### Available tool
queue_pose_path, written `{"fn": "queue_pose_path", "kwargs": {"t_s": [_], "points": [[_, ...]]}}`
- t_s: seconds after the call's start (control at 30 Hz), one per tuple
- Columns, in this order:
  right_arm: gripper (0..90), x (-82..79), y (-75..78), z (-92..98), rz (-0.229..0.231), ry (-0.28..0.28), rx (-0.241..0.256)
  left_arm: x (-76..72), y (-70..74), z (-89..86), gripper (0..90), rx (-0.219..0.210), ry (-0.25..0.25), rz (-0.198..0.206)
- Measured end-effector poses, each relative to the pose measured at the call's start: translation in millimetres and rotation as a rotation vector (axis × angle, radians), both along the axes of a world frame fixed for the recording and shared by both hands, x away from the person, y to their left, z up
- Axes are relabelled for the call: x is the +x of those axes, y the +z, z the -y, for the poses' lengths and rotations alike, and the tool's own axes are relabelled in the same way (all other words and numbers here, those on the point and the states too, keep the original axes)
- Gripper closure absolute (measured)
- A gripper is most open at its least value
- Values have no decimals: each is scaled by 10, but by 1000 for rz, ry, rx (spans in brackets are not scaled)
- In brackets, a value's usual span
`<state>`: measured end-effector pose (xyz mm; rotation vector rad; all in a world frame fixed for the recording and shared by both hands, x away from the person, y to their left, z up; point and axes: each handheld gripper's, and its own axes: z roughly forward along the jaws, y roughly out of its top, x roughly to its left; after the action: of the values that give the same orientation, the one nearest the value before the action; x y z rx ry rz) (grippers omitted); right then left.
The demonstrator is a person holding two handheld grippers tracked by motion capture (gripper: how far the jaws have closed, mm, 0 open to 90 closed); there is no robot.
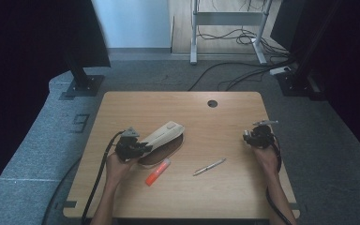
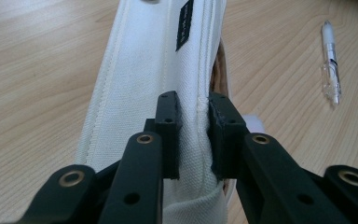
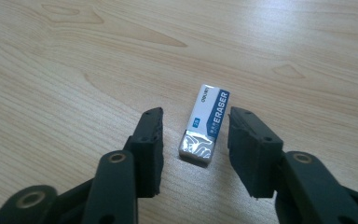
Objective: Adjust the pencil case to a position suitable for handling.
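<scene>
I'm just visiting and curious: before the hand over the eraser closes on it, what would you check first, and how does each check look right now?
1. Right gripper open: ok, its jaws stand apart.
2. Eraser lies between the jaws: ok, with a gap on each side.
3. Eraser lined up with the jaws: ok, its long sides run roughly along them.
4. Jaws low enough to catch it: cannot tell, height above the table is unclear.
5. Left gripper holds the white pencil case: ok, jaws pinch its seam.
6. Case open to receive the eraser: ok, the high view shows a dark opening under the lifted flap.
</scene>
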<state>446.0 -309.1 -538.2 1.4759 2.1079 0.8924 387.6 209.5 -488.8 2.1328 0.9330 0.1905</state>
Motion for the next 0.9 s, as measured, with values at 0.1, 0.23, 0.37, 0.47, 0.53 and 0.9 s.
{"fn": "queue_pose_path", "kwargs": {"t_s": [0.1, 0.23, 0.37, 0.47, 0.53, 0.9], "points": [[595, 15, -19, -1, -7, -1, 1, -2, -1, 3, 757, 4, -2, 2], [660, 26, -48, -1, -13, -9, 5, -7, -4, 11, 758, 6, -3, 8], [715, 21, -53, 28, -14, -15, 33, -9, -10, 19, 759, 8, -8, 12], [720, 12, -54, 41, -16, -16, 42, -5, -15, 20, 760, 3, -9, 13], [721, 7, -52, 52, -16, -17, 44, -3, -16, 19, 760, 1, -9, 12], [722, -102, 58, 50, 9, 4, 62, -5, -16, 18, 759, -3, -5, 11]]}}
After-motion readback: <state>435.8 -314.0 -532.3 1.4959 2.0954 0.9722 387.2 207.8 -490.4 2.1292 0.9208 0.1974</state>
